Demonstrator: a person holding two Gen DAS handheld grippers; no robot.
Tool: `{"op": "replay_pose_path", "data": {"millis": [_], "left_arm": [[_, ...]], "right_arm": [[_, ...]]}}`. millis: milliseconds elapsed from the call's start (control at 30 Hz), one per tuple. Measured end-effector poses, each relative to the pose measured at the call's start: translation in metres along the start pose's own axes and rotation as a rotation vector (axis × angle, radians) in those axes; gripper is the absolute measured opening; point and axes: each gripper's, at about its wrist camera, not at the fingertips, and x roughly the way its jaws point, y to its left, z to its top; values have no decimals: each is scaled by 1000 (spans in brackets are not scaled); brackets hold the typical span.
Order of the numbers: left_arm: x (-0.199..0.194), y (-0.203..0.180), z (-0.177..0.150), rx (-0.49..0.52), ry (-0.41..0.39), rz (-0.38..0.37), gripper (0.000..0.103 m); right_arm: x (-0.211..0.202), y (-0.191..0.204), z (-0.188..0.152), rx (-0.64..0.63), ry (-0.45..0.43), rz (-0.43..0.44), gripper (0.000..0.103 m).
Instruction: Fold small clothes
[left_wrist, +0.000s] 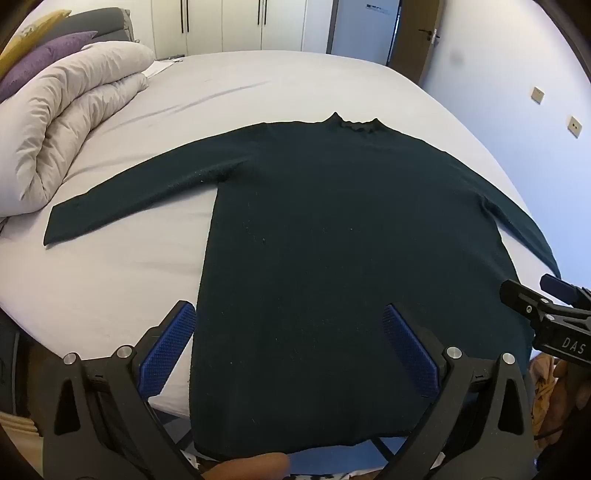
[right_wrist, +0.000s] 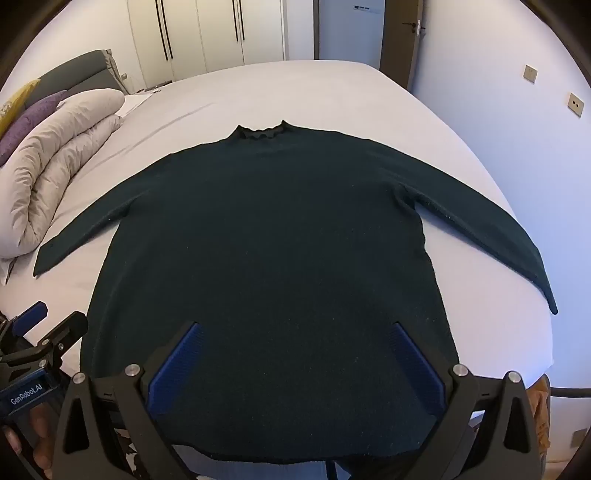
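Note:
A dark green long-sleeved sweater lies flat on the white bed, collar far, hem at the near edge, both sleeves spread out sideways. It also shows in the right wrist view. My left gripper is open above the lower left part of the sweater, holding nothing. My right gripper is open above the lower part of the body, holding nothing. The right gripper shows at the right edge of the left wrist view. The left gripper shows at the left edge of the right wrist view.
A rolled beige duvet lies at the bed's left side, touching the left sleeve's cuff area, with purple and yellow pillows behind it. White wardrobes and a door stand beyond the bed. A wall runs along the right.

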Motion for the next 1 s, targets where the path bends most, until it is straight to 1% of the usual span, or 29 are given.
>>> {"op": "replay_pose_path", "data": {"millis": [33,333,600,1000], "left_arm": [[0,1,0,-7,-1,-11,103],[5,0,-1,-1,5,0,103],[4,4,-3,-16,5,-8,103],[5,9,-3,-24,9,-20,103]], "right_arm": [[0,0,0,-2,-1,1,102],[0,0,1,-3,3,0,103],[5,-6,-1,0,6,4,102],[2,1,-3,-4,5,-3,103]]}}
